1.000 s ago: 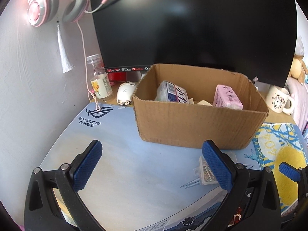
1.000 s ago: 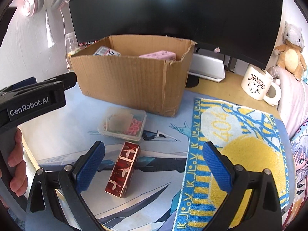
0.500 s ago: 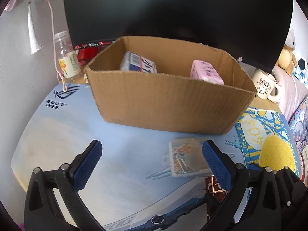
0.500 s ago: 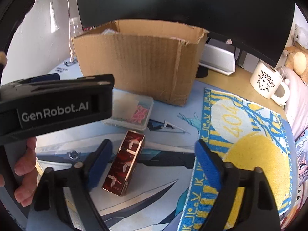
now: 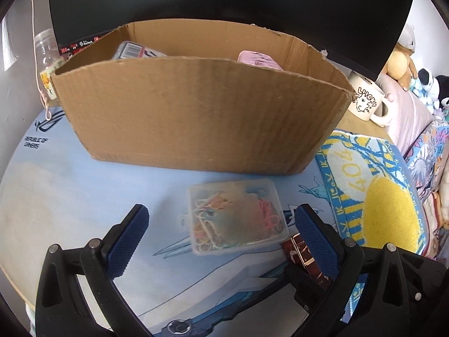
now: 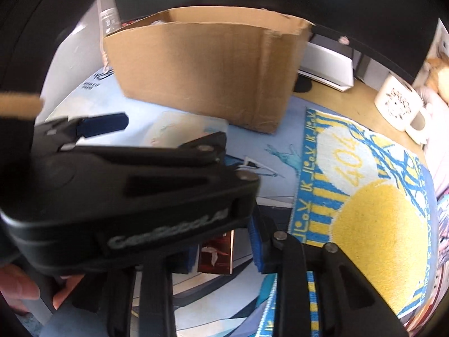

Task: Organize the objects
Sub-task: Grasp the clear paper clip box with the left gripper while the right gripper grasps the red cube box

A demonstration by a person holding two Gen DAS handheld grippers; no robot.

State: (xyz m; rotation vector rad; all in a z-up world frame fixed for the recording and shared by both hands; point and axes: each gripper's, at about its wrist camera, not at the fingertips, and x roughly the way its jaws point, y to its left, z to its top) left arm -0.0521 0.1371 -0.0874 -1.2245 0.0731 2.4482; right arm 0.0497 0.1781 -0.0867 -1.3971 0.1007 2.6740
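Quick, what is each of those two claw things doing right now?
Left gripper: open, holding nothing, straddling the clear plastic box.
Right gripper: closed around the red box, gripping it.

Left hand-held gripper (image 5: 221, 231) agape; right (image 6: 224, 250) narrowed.

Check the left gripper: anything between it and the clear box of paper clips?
Nothing visible. The left gripper is open, and the clear box of paper clips lies on the desk mat in the gap between its fingers. The red box sits beside the right-hand finger, off that path.
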